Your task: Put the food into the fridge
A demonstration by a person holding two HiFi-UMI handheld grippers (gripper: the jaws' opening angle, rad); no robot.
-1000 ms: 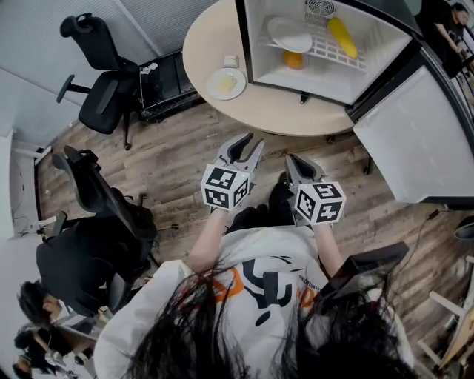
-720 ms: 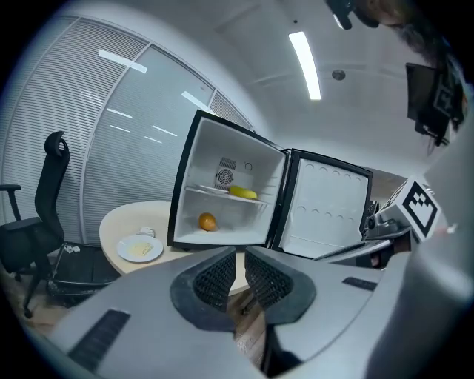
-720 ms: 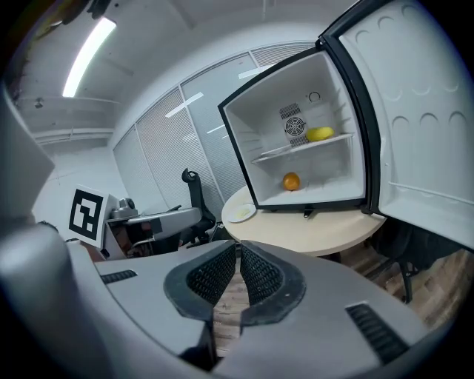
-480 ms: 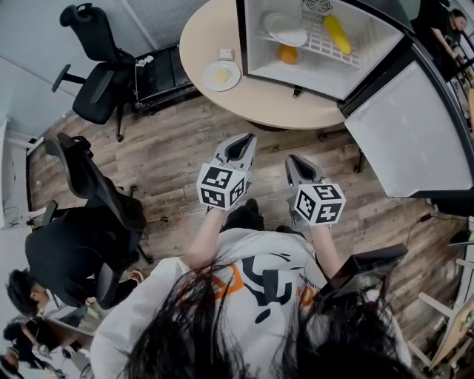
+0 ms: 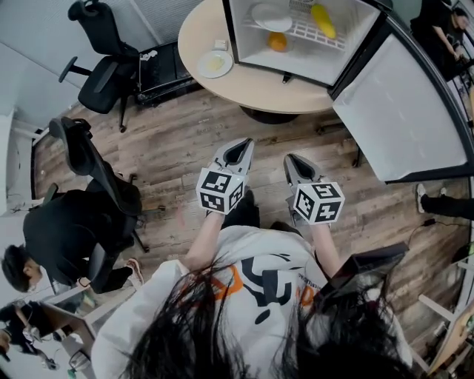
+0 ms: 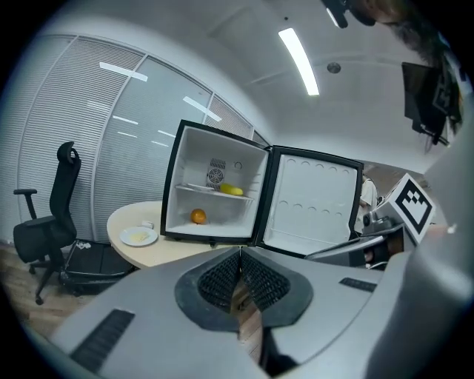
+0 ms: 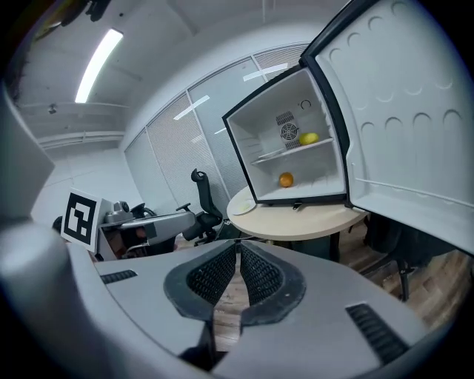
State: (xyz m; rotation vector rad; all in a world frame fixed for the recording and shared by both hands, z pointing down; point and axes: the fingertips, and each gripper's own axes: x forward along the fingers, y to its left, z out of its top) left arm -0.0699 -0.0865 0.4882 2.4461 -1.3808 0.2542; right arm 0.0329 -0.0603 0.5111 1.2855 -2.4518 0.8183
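The small fridge (image 5: 296, 44) stands open on the round table (image 5: 252, 85). Inside are an orange (image 5: 278, 42), a yellow fruit (image 5: 322, 21) on the wire shelf and a white plate (image 5: 272, 16). A second plate (image 5: 215, 64) with pale food sits on the table left of the fridge. My left gripper (image 5: 238, 150) and right gripper (image 5: 297, 166) hang side by side over the wood floor, well short of the table. Both are shut and hold nothing. In the left gripper view the shut left gripper (image 6: 240, 255) points toward the fridge (image 6: 215, 192). In the right gripper view, so does the shut right gripper (image 7: 238, 248).
The fridge door (image 5: 400, 111) swings out to the right. Black office chairs (image 5: 104, 74) stand on the left, with a seated person (image 5: 52, 237) at a desk at lower left. Another person (image 5: 444, 29) stands at the top right. A small white object (image 5: 221, 44) lies by the plate.
My left gripper's jaws have closed from partly open to shut. The table and fridge have slid toward the top of the head view. The right gripper has stayed shut.
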